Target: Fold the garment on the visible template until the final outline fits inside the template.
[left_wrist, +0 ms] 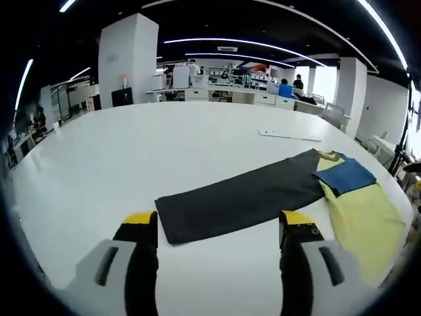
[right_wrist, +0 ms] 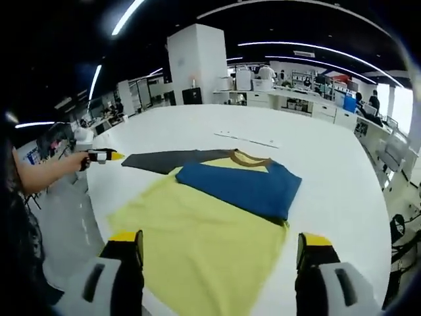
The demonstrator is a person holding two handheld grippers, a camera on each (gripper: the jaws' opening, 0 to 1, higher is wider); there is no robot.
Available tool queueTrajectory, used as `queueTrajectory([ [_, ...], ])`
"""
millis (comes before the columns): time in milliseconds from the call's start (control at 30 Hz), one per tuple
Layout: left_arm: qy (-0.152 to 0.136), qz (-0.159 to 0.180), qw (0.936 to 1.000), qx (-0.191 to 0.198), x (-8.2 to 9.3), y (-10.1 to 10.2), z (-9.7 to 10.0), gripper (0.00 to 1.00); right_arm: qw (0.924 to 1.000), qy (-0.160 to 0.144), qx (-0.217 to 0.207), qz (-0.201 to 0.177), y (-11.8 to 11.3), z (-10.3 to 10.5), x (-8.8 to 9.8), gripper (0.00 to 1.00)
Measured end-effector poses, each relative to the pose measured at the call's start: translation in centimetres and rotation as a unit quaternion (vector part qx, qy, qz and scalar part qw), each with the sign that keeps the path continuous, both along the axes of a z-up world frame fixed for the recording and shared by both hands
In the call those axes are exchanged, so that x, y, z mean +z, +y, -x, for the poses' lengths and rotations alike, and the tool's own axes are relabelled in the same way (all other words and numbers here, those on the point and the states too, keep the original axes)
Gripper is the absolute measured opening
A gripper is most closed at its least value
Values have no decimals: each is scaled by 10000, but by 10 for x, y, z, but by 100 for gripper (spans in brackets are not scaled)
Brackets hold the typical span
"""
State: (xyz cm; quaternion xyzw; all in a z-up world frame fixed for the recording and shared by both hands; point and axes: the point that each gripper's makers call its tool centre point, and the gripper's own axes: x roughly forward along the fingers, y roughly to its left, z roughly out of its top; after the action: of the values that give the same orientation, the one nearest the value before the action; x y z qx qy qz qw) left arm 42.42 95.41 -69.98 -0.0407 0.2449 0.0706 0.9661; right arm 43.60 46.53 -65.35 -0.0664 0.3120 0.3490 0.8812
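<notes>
Garment: yellow T-shirt (right_wrist: 197, 243) with brown collar band, blue sleeve and long dark grey sleeve; flat on the large white counter (left_wrist: 131, 158).
Body: yellow panel spread toward the near counter edge in the right gripper view, front hem near the right gripper's fingers.
Blue sleeve (right_wrist: 240, 187): folded in over the upper yellow body, lying flat on it, far edge just under the collar.
Collar (right_wrist: 250, 157): brown band, at the far end of the body, resting on the counter.
Grey sleeve (left_wrist: 243, 197): stretched out straight and flat across the counter, away from the body; free end nearest the left gripper, other end meets the blue and yellow at the right of the left gripper view.
Template: cannot tell any outline under the fabric.
Left gripper (left_wrist: 218, 227): yellow-tipped black fingers apart, nothing between them; hovers just short of the grey sleeve's free end, no contact visible. Seen also in the right gripper view at far left, held by a person's hand, tip near the sleeve end.
Right gripper (right_wrist: 220, 247): fingers wide apart, nothing clamped; poised over the near part of the yellow body, contact with fabric cannot tell.
Other: thin white strip (left_wrist: 289, 135) lying on the counter beyond the garment, well apart from it.
Background: white pillars, desks, people at far workstations.
</notes>
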Motion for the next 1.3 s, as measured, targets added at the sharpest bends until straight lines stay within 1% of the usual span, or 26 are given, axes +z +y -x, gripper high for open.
queueTrajectory([
  [100, -14, 14, 9999, 107, -4, 6, -1, 65, 10000, -15, -34, 44, -2, 0, 0, 97],
  [167, 36, 87, 9997, 208, -10, 11, -1, 60, 10000, -13, -49, 47, -2, 1, 1, 96],
  [333, 154, 79, 9988, 464, -25, 24, -1, 49, 9999, 22, -119, 39, -4, 3, 0, 96],
  [433, 160, 260, 9973, 672, -33, 29, -2, 44, 9998, 61, -196, 47, -7, 4, -2, 96],
  [467, 175, 258, 9970, 704, -35, 30, -1, 41, 9997, 73, -215, 53, -8, 4, -2, 96],
  [533, 162, 406, 9948, 916, -39, 34, 0, 37, 9996, 68, -256, 76, -10, 3, -2, 95],
  [633, 303, 225, 9950, 922, -43, 36, 1, 35, 9995, 65, -304, 105, -11, 3, -2, 95],
  [700, 319, 266, 9943, 982, -46, 36, 1, 33, 9994, 43, -330, 117, -12, 3, -1, 94],
  [767, 338, 404, 9923, 1118, -50, 37, 2, 29, 9993, 50, -345, 106, -12, 3, -1, 94],
  [867, 422, 424, 9907, 1219, -56, 40, 5, 25, 9993, 50, -346, 106, -11, 3, 0, 94],
  [933, 459, 322, 9897, 1315, -56, 45, 7, 19, 9994, 35, -331, 121, -11, 3, 0, 95],
  [967, 469, 321, 9893, 1344, -56, 46, 8, 16, 9994, 26, -323, 130, -11, 3, 0, 95],
  [1067, 447, 463, 9870, 1474, -57, 50, 8, 15, 9993, 24, -331, 167, -13, 3, 0, 95],
  [1100, 456, 419, 9867, 1506, -57, 52, 8, 14, 9993, 27, -342, 175, -13, 3, -1, 95],
  [1133, 584, 286, 9854, 1571, -57, 55, 12, 14, 9992, 27, -349, 180, -14, 4, -1, 95],
  [1167, 629, 206, 9857, 1551, -58, 55, 12, 16, 9992, 20, -354, 174, -13, 4, -1, 95],
  [1233, 588, 222, 9860, 1542, -60, 53, 10, 18, 9992, 42, -365, 151, -13, 4, -2, 95],
  [1300, 549, 247, 9863, 1536, -59, 52, 9, 17, 9992, 47, -364, 156, -12, 5, -3, 95],
])
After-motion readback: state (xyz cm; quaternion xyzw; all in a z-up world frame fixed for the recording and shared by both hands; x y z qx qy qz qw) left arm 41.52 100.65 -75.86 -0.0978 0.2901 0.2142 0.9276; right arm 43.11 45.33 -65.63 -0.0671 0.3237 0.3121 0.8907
